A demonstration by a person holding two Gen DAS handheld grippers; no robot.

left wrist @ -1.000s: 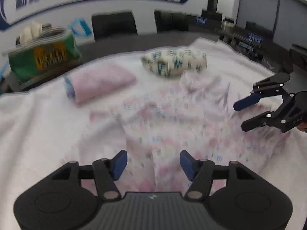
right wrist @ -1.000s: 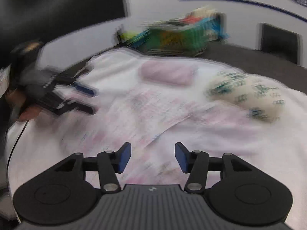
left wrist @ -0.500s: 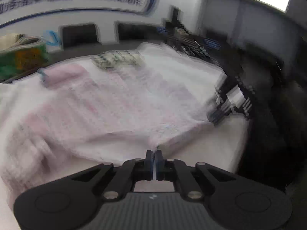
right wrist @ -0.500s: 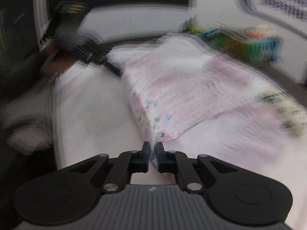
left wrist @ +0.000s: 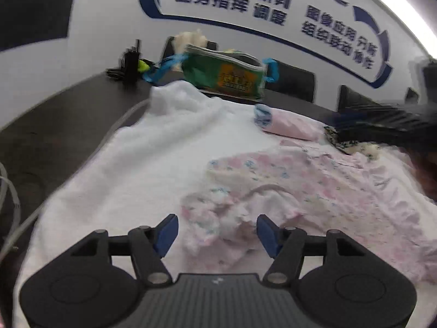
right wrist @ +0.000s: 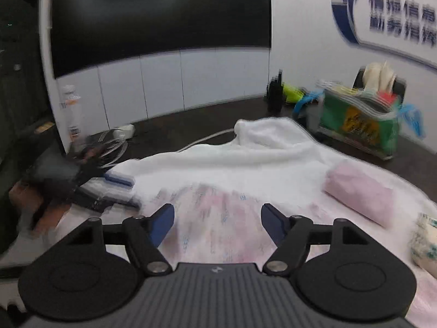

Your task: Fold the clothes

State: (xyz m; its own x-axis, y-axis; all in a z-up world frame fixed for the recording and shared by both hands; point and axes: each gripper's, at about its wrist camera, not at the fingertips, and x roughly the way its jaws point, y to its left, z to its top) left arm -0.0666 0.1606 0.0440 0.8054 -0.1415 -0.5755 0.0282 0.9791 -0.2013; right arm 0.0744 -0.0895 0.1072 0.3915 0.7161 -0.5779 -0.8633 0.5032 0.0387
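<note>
1. While both grippers hang just over the white blanket point(left wrist: 169, 164) that covers the table, the pink printed garment point(left wrist: 314, 191) lies spread on it, with a bunched, rumpled end nearest the left gripper point(left wrist: 217, 232).
2. The left gripper's jaws stand wide apart and hold nothing; the crumpled edge of the garment sits between and just ahead of its blue pads point(left wrist: 166, 231).
3. The right gripper point(right wrist: 217, 222) is likewise spread wide and empty, with a flatter stretch of the same garment point(right wrist: 218, 218) below its fingers.
4. Two other pieces sit at the far side of the blanket: a pink roll point(right wrist: 360, 191) and a green-and-white printed bundle point(right wrist: 423, 243), both already rolled or folded up. A green bag point(left wrist: 226, 73) stands on the dark table point(left wrist: 54, 125) beyond.
5. Judged by its look, the garment is thin, light and limp. It should drape and wrinkle freely, slide little on the fluffy blanket, and give no resistance to a pinch; nothing about it seems fragile.
6. A good hold would be a single layer at a hem or corner, one gripper to each end of the same edge, so the cloth lifts evenly. Pinching into the bunched heap risks catching several layers, or the blanket below.
7. Motion blur hides the garment's exact outline, so which part is which cannot be told.
</note>
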